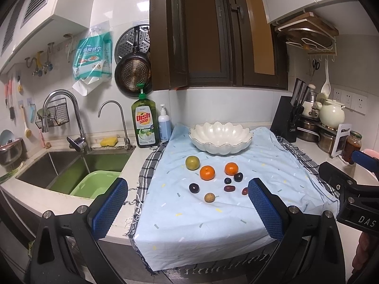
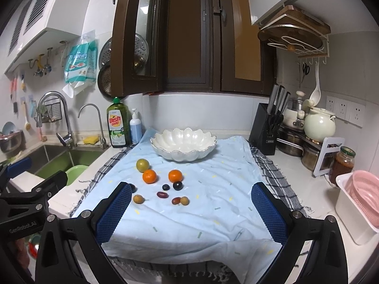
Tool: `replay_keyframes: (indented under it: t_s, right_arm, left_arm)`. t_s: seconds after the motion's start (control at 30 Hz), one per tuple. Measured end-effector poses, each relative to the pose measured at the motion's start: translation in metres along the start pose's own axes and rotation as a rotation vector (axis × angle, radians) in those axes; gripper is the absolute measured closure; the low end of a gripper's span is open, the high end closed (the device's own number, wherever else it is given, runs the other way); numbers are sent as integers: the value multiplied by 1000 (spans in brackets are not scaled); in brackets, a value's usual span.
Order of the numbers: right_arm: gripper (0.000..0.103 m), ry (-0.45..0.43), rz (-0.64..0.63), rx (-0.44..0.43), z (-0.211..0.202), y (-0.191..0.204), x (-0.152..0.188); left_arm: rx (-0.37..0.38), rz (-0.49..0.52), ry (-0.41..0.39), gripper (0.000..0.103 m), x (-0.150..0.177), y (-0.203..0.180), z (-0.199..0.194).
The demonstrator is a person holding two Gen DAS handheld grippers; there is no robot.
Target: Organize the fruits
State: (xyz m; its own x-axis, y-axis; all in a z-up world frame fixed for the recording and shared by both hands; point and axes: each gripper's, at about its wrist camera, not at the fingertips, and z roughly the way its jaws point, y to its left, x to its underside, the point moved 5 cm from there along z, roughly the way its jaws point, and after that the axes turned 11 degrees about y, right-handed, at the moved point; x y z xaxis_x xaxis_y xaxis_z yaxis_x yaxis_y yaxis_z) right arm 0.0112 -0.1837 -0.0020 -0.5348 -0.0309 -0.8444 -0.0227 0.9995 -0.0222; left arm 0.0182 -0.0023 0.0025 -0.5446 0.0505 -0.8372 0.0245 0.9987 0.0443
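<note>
Kitchen counter beside sink [image 1: 71, 165]: fruits [image 1: 207, 172] lie loose on blue cloth [image 1: 213, 213] before white scalloped bowl [image 1: 220, 139]. Left gripper [image 1: 187, 203] and right gripper [image 2: 191, 208] hover with jaws apart, holding nothing.

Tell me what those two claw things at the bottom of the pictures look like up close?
Both match. The left gripper and the right gripper each have two black plastic arms studded with round silver bolts, ending in fingers faced with blue pads in a fine diamond-grid texture. Seen from the other camera, the black bodies carry white lettering, "GenRobot.AI" on the left one and "DAS" on the right. No cables show.
</note>
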Motion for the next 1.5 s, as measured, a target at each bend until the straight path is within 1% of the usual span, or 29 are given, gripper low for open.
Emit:
replay_keyframes:
  t_s: [0.6, 1.23, 1.5]
  right_arm:
    - [1, -14, 0, -5, -3, -1, -3]
    - [1, -5, 3, 0, 0, -2, -4]
    - [1, 12, -2, -8, 13, 1, -2]
  left_arm:
    - [-4, 9, -17, 0, -1, -2, -2]
    - [4, 21, 5, 0, -2, -4, 8]
    - [9, 35, 27, 0, 0, -7, 21]
